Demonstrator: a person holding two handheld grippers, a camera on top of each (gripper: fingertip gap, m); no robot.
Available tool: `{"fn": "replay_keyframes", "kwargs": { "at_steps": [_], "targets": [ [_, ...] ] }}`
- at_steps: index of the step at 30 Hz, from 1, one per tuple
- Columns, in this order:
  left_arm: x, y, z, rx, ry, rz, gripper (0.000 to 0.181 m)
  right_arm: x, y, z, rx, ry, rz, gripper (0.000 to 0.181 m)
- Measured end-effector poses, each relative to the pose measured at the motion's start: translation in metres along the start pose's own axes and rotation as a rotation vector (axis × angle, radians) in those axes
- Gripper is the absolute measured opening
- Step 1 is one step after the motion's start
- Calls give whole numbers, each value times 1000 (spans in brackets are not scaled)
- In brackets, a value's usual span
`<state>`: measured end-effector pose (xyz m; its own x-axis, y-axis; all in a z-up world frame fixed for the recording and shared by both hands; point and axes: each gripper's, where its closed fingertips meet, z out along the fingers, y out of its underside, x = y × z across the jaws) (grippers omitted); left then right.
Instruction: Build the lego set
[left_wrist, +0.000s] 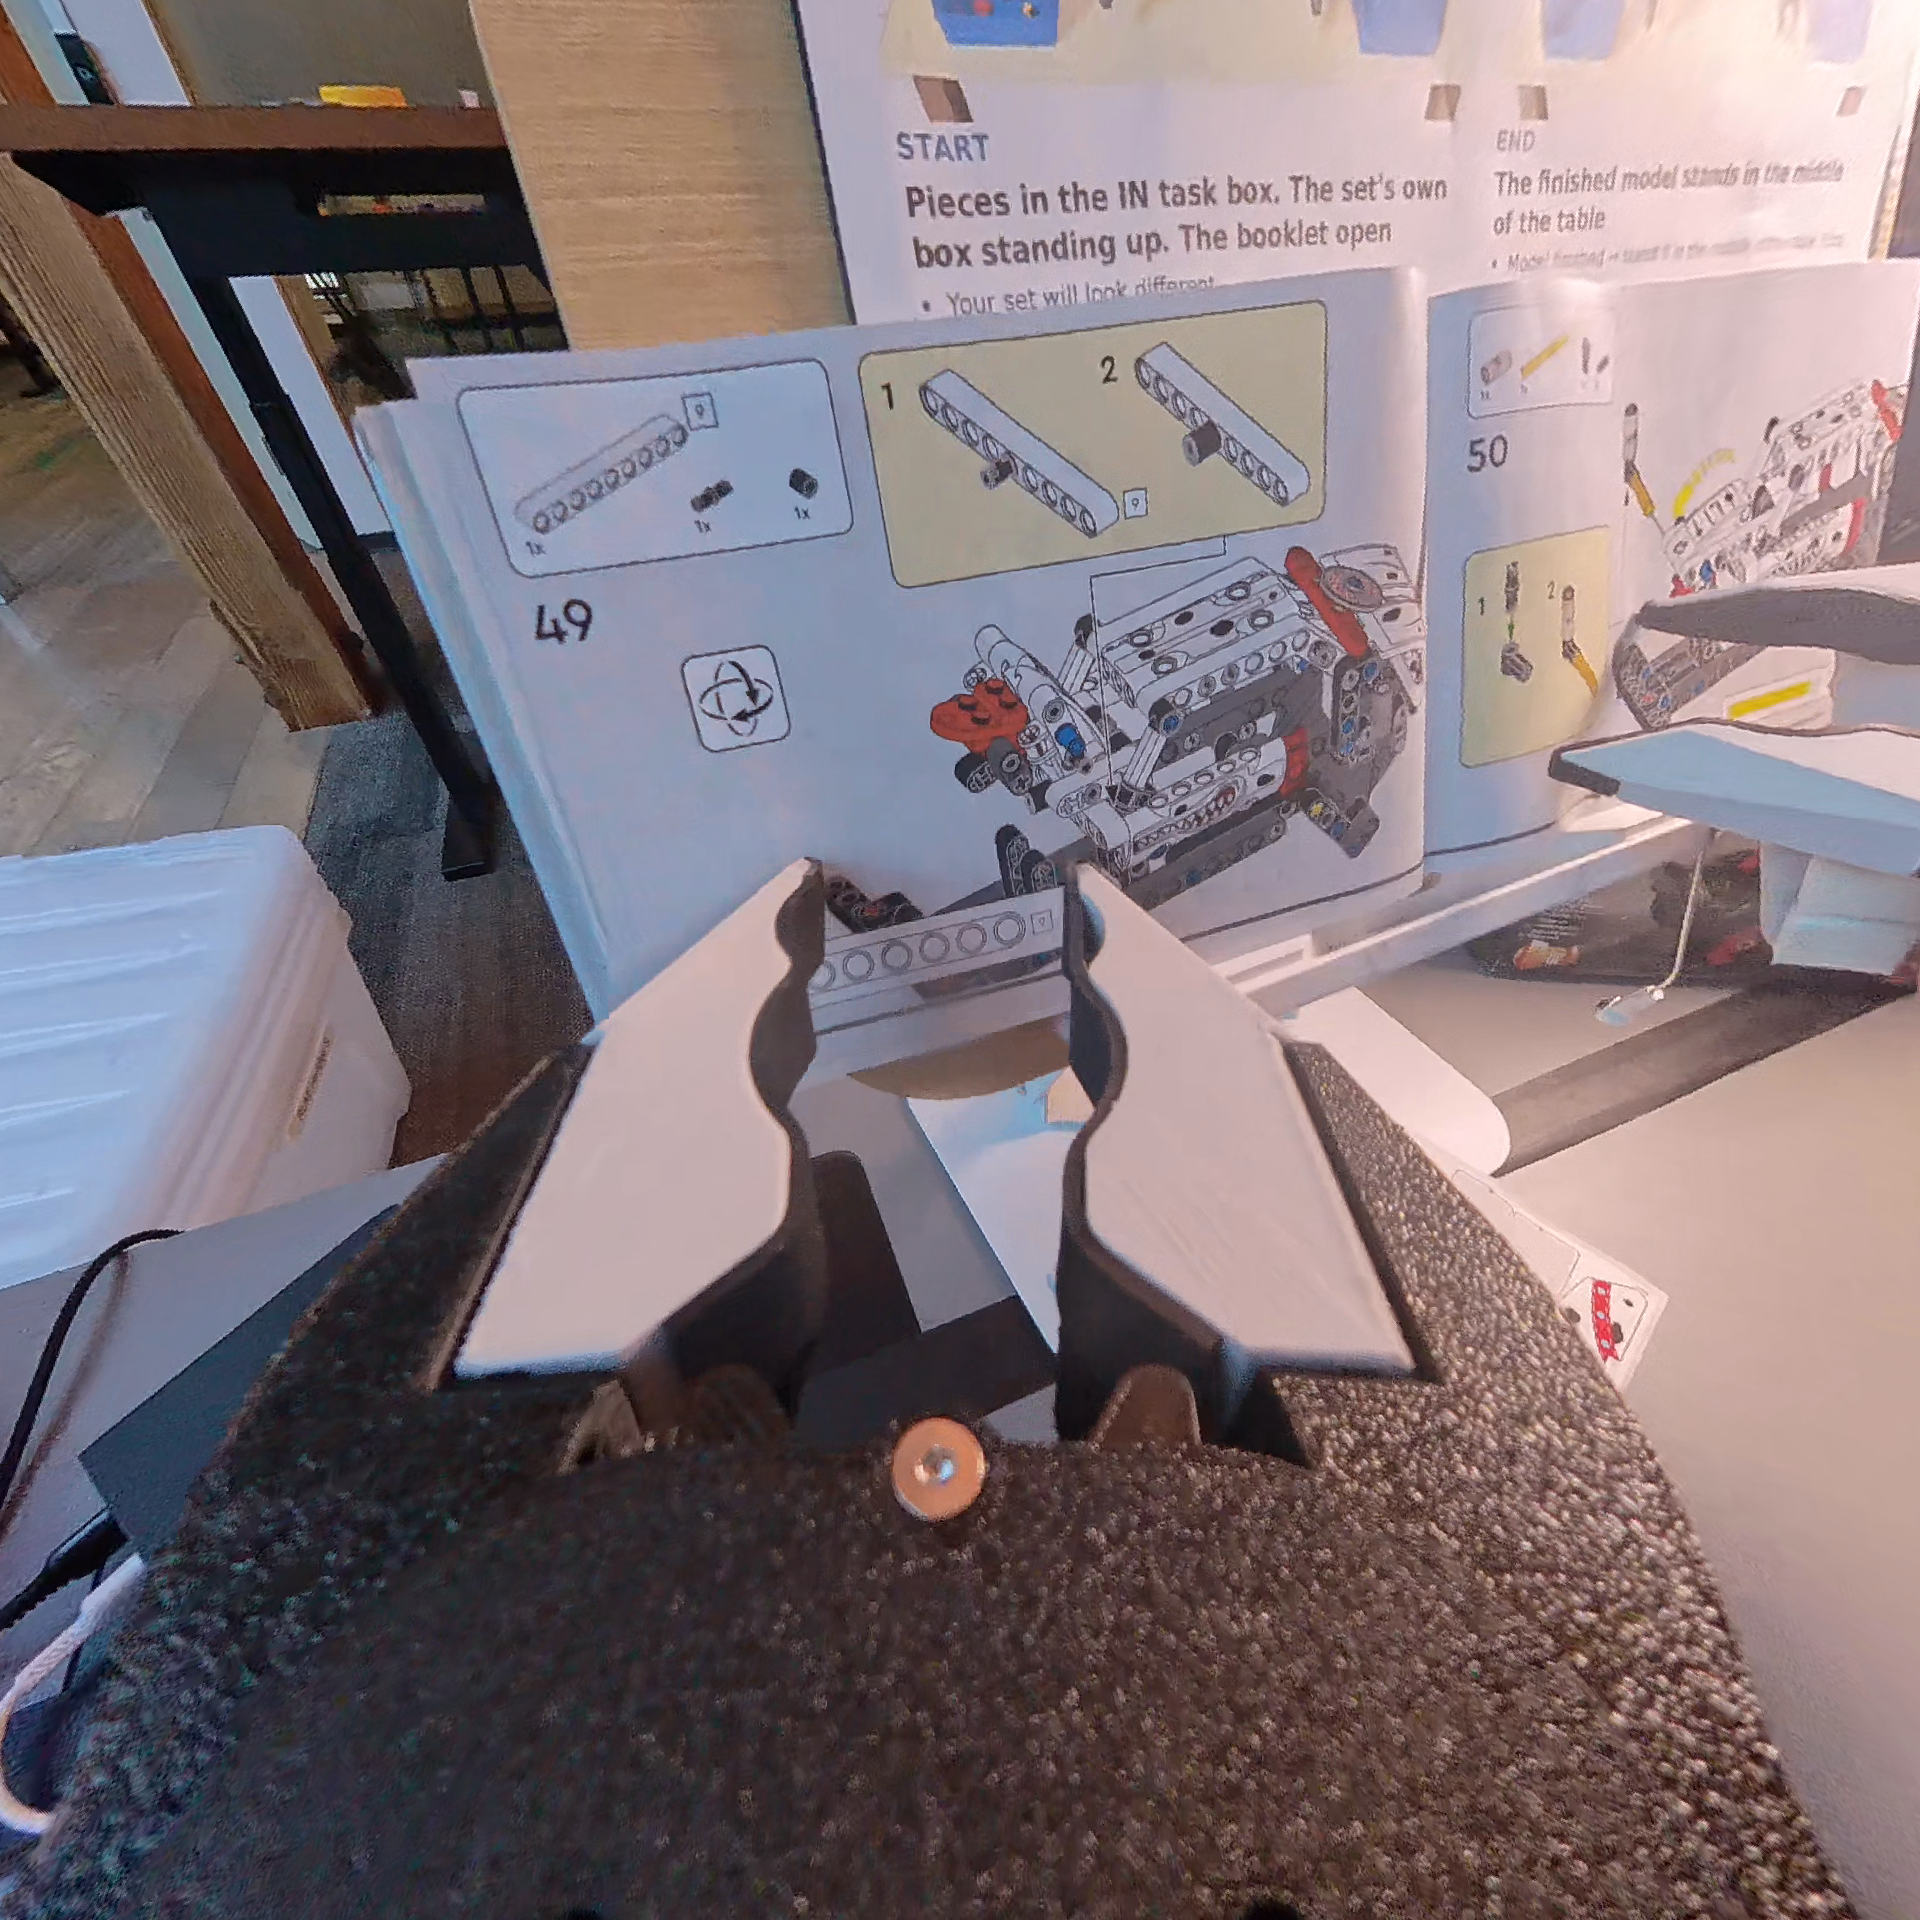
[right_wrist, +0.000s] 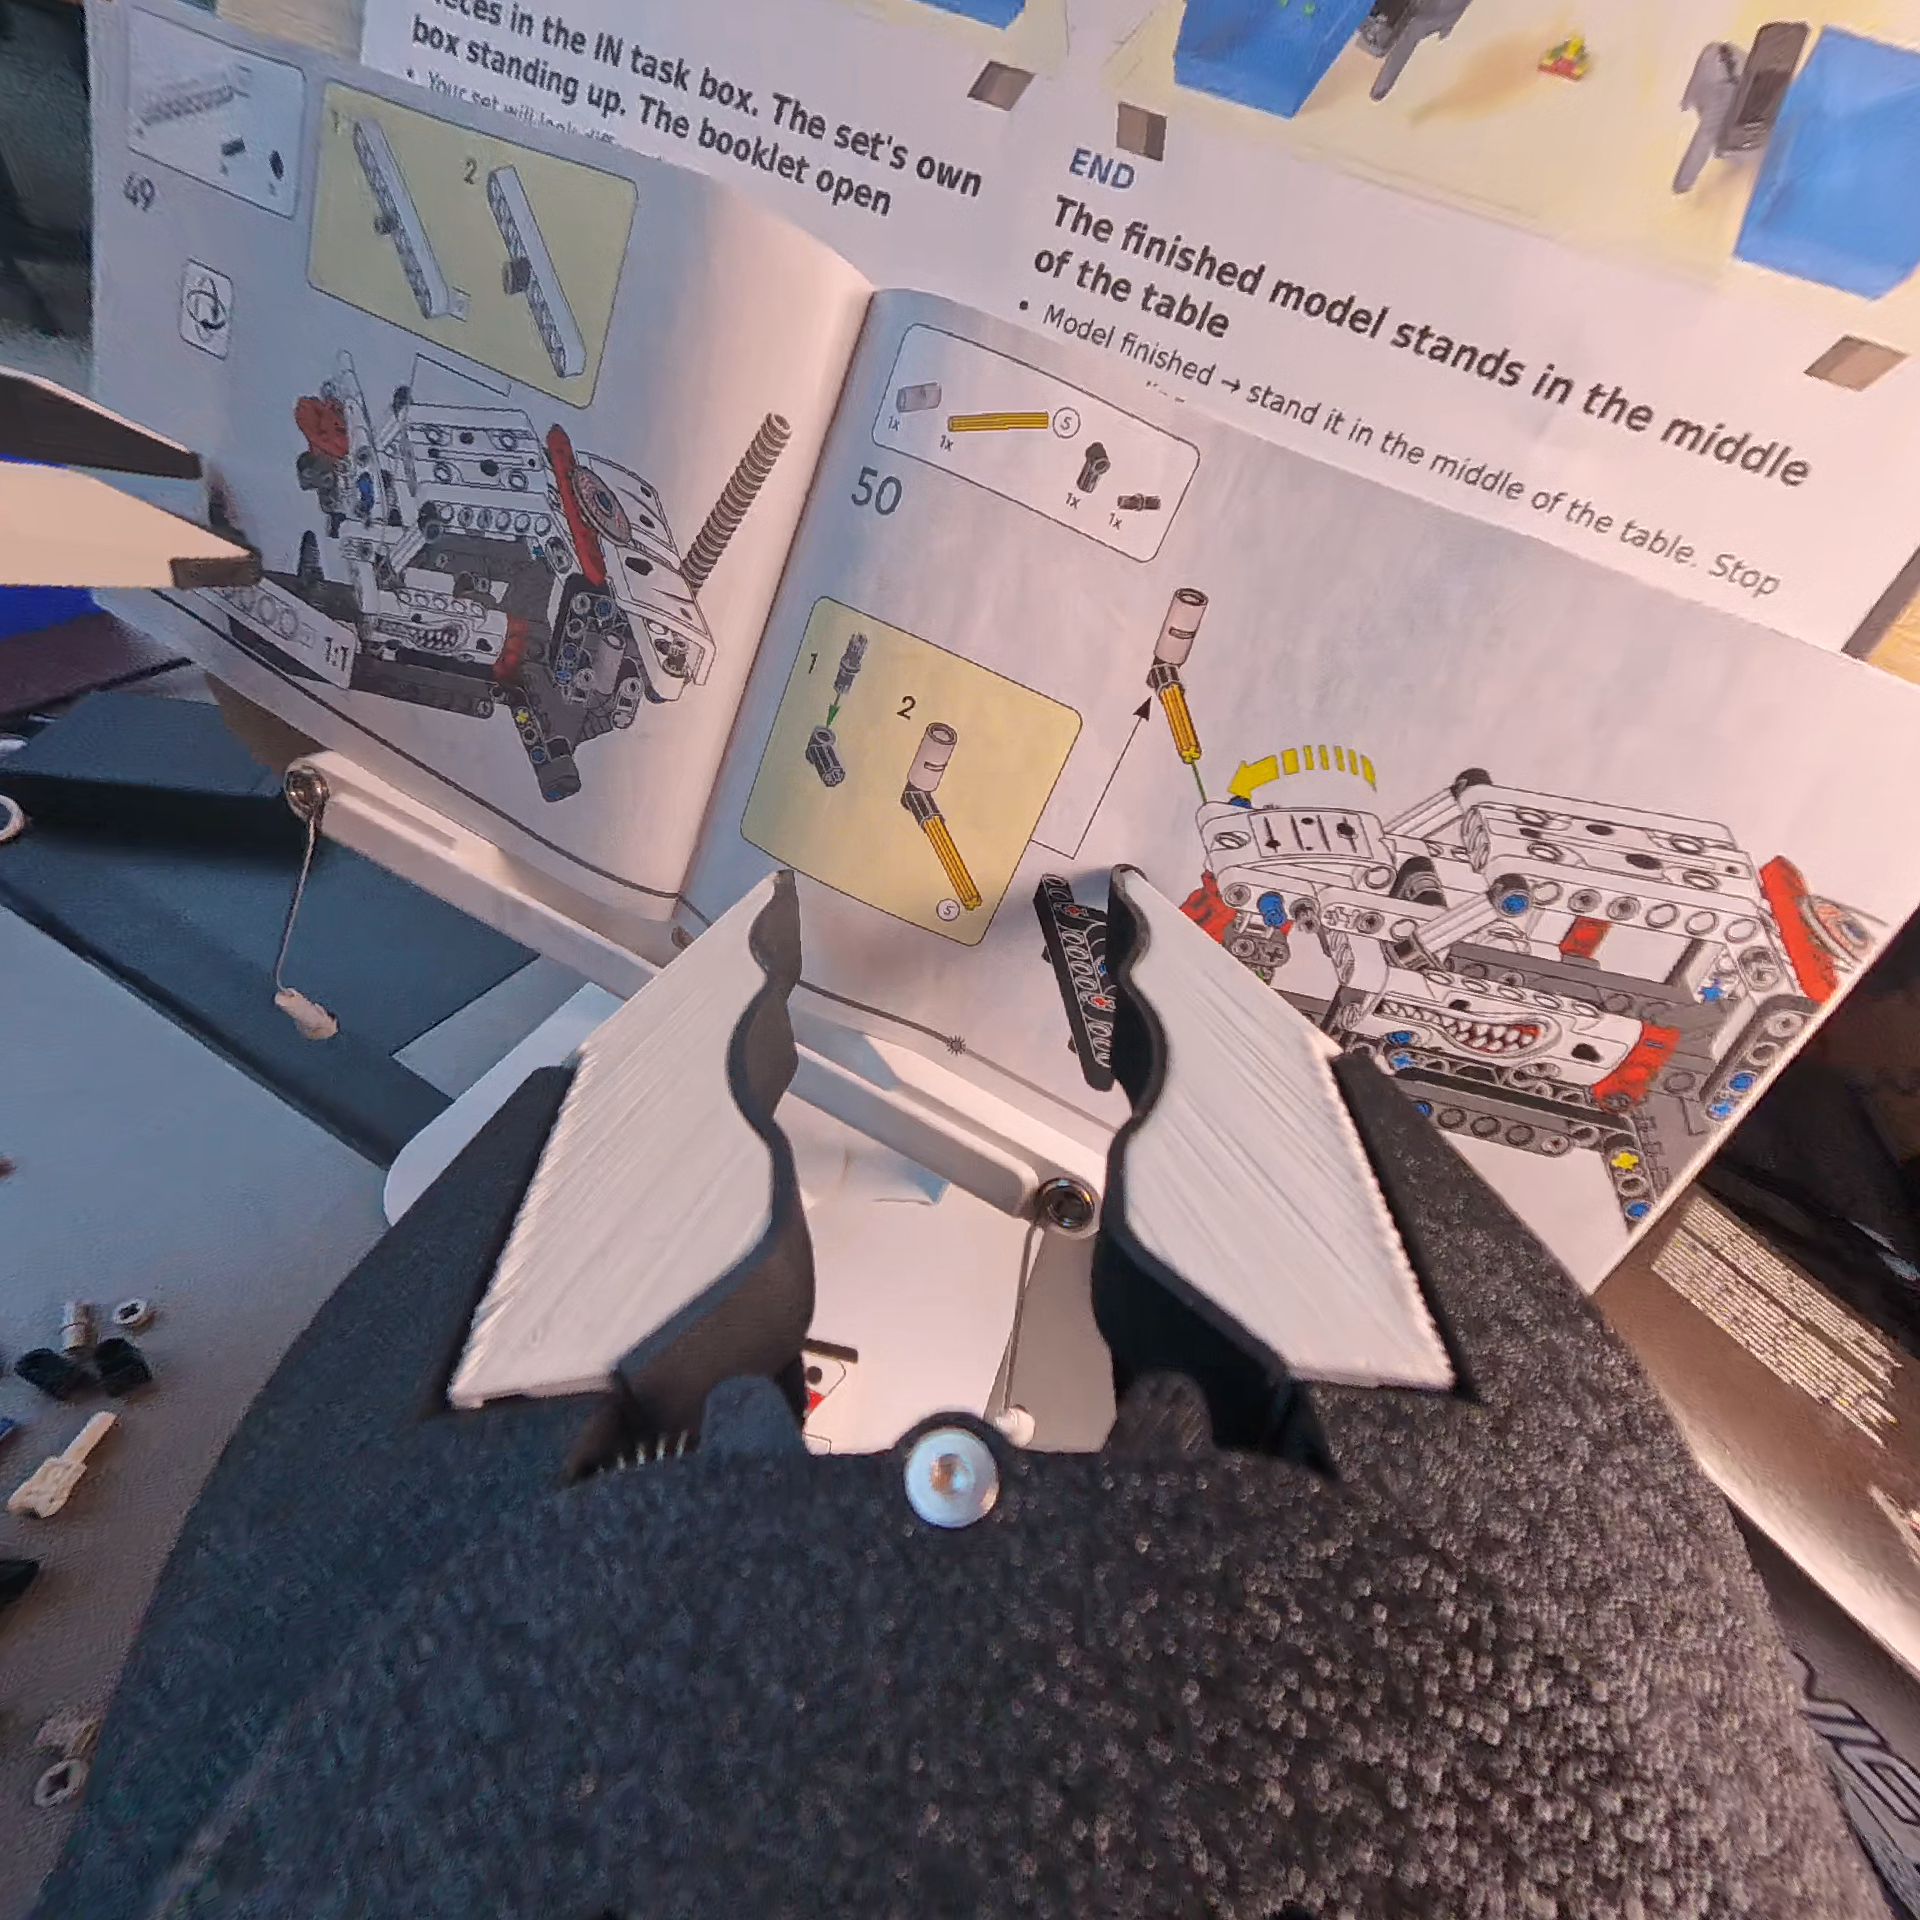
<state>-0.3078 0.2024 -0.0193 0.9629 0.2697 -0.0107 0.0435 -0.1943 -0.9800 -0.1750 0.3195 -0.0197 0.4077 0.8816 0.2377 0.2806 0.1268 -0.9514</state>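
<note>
1. My left gripper (left_wrist: 940, 904) has its fingers (left_wrist: 665, 1122) apart with nothing between them; they point at the lower edge of the left page of the instruction booklet (left_wrist: 831, 644).
2. My right gripper (right_wrist: 951, 904) also has its fingers (right_wrist: 1247, 1143) apart. A black beam with a row of holes (right_wrist: 1081, 977) lies right against the inner edge of the right finger. I cannot tell whether it is a real piece or how it is held; the fingers are not clamped on it.
3. The booklet stands open and upright on a white stand (right_wrist: 914, 1112) at the far side of the grey surface (right_wrist: 156, 1164). Both pages show drawn build steps.
4. In the left wrist view, the other gripper's fingers (left_wrist: 1766, 707) enter from the right edge, in front of the right page. In the right wrist view, the left gripper's fingers (right_wrist: 114, 520) enter from the left edge, tips at the left page.
5. Loose lego pieces (right_wrist: 78, 1382), black and pale, lie on the surface at near left in the right wrist view. The built model itself is not visible to me.
6. A large printed sheet (right_wrist: 1351, 208) stands behind the booklet. A dark box (right_wrist: 1818, 1247) leans at the right; a white bin (left_wrist: 156, 1018) sits at the left, beyond the surface edge.
</note>
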Motion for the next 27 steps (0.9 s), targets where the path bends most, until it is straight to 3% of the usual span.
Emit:
{"fn": "replay_keyframes", "kwargs": {
  "at_steps": [4, 9, 12, 15, 16, 20, 22, 27],
  "targets": [
    [12, -6, -35, 64, 45, 11, 48, -3, -9, -21, 25, -38, 29, 66],
    [57, 7, -98, 88, 192, 89, 39, -30, -29, -99, 128, -170, 17, 57],
    [105, 55, -131, -44, 399, 185, 30, -59, -20, -166, 144, -298, 21, 33],
    [145, 116, -158, -191, 552, 287, 25, -87, 9, -233, 146, -401, 27, 0],
    [155, 135, -163, -240, 585, 329, 24, -95, 22, -252, 136, -423, 32, 0],
    [180, 189, -155, -407, 661, 384, 23, -128, 79, -305, 73, -477, 107, 0],
    [186, 205, -141, -485, 679, 405, 24, -144, 109, -316, 16, -492, 124, 16],
    [200, 217, -110, -593, 735, 447, 26, -168, 144, -326, -3, -520, 47, 19]
  ]
}}
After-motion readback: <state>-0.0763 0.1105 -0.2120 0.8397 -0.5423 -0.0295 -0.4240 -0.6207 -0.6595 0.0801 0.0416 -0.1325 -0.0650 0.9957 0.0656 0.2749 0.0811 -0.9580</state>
